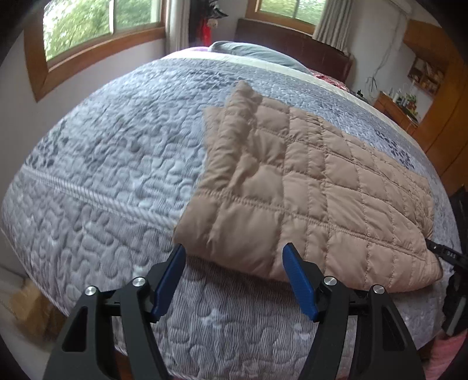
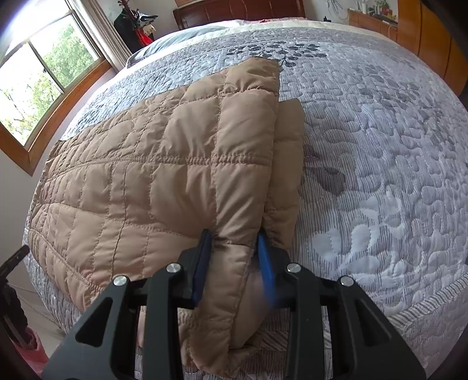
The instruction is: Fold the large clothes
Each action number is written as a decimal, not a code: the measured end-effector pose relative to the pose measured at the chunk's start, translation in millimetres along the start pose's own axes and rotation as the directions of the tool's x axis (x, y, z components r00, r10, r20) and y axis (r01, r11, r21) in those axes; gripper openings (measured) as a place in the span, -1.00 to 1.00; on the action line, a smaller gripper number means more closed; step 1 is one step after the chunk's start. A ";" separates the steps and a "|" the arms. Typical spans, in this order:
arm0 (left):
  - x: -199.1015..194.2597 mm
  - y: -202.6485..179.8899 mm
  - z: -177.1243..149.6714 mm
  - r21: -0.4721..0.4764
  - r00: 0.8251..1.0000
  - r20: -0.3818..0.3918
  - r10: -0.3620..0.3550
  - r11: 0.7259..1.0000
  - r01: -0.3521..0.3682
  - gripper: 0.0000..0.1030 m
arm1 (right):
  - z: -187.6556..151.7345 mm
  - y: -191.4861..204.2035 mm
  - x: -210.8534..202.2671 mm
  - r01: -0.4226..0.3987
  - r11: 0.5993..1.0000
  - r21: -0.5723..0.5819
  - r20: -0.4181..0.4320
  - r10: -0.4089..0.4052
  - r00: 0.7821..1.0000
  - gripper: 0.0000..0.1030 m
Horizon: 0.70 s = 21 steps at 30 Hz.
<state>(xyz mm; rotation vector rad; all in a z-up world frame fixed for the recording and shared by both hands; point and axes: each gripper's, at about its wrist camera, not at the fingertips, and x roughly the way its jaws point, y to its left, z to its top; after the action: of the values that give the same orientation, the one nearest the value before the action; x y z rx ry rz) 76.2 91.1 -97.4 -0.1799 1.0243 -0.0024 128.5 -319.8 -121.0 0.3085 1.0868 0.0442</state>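
Tan quilted jacket (image 1: pixel 307 181) lying folded on bed, near the foot edge, stitched in square panels, doubled layers along one side with a narrower flap (image 2: pixel 288 163) sticking out beneath the top layer. Spread flat across grey-white quilted bedspread (image 1: pixel 111 163) with leaf pattern and a rope-like stitched band.

Right hand-held gripper (image 2: pixel 234 257) clamped on the near corner of jacket, blue pads (image 2: pixel 201 263) pressing puffy fabric from both sides, bunched cloth hanging down between the black arms toward the bed edge. Right pad motion-blurred.

Left hand-held gripper (image 1: pixel 234 263) jaws standing wide apart, nothing between pads, blue fingers (image 1: pixel 298 280) hovering just in front of jacket's other near corner, tips close to the fabric edge, contact cannot be told. Pointing down at the bed.

Part of right hand-held gripper visible at far right of the left wrist view, at jacket's corner.

Beyond jacket: grey pillow (image 1: pixel 251 49) at head of bed, dark wooden headboard (image 1: pixel 292 41), cream band of bedding under pillow. Wood-framed window (image 1: pixel 96 29) with greenery outside, curtains (image 1: pixel 330 20) beside second window. Wooden cabinet (image 1: pixel 395 108) with small bottles on top, wooden wardrobe (image 2: pixel 433 41) alongside bed. Dark clothing with red item (image 2: pixel 137 29) hanging in the corner. Pink item (image 2: pixel 32 347) on floor at lower left of right wrist view.
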 end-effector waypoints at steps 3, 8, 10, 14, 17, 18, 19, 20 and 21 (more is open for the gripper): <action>7.7 18.2 -12.0 -0.123 0.994 -0.040 -0.103 0.988 0.098 0.34 | 0.1 -1.5 -0.4 -0.008 1.000 -0.001 0.002 0.008 1.000 -0.40; 32.0 30.5 -22.3 -0.279 0.961 -0.041 -0.273 0.927 0.251 0.36 | -0.3 -1.2 -1.5 -0.009 1.000 -0.010 0.004 0.009 1.000 -0.40; 39.6 37.7 -23.3 -0.340 0.953 -0.007 -0.303 0.897 0.283 0.43 | -0.9 -1.2 -1.5 -0.012 1.000 -0.007 0.006 0.012 1.000 -0.40; 45.9 46.5 -19.6 -0.404 0.946 0.079 -0.314 0.858 0.319 0.46 | -1.6 -2.1 -1.8 -0.015 1.000 -0.006 0.011 0.016 1.000 -0.40; 50.4 49.5 -15.5 -0.445 0.937 0.127 -0.324 0.826 0.346 0.44 | -2.8 -0.9 -2.0 -0.018 1.000 -0.004 0.012 0.018 1.000 -0.40; 51.5 50.9 -14.4 -0.459 0.932 0.146 -0.331 0.812 0.360 0.43 | -2.8 -1.1 -1.8 -0.020 1.000 -0.003 0.012 0.021 1.000 -0.40; 52.7 52.4 -13.0 -0.472 0.926 0.163 -0.342 0.797 0.377 0.37 | -2.6 -1.6 -1.7 -0.022 1.000 -0.002 0.011 0.022 1.000 -0.40; 53.6 54.2 -11.8 -0.485 0.919 0.178 -0.352 0.781 0.393 0.09 | -2.6 -1.6 -1.7 -0.024 1.000 -0.001 0.010 0.024 1.000 -0.40; 54.8 55.9 -9.7 -0.492 0.912 0.190 -0.365 0.768 0.409 -0.04 | -2.4 -2.3 -1.4 -0.025 1.000 0.000 0.009 0.025 1.000 -0.40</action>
<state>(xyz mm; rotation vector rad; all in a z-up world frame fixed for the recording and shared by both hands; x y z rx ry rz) 92.0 140.0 -157.3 -0.8904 0.8678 -0.0930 125.4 -321.8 -121.5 0.3227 1.0745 0.0650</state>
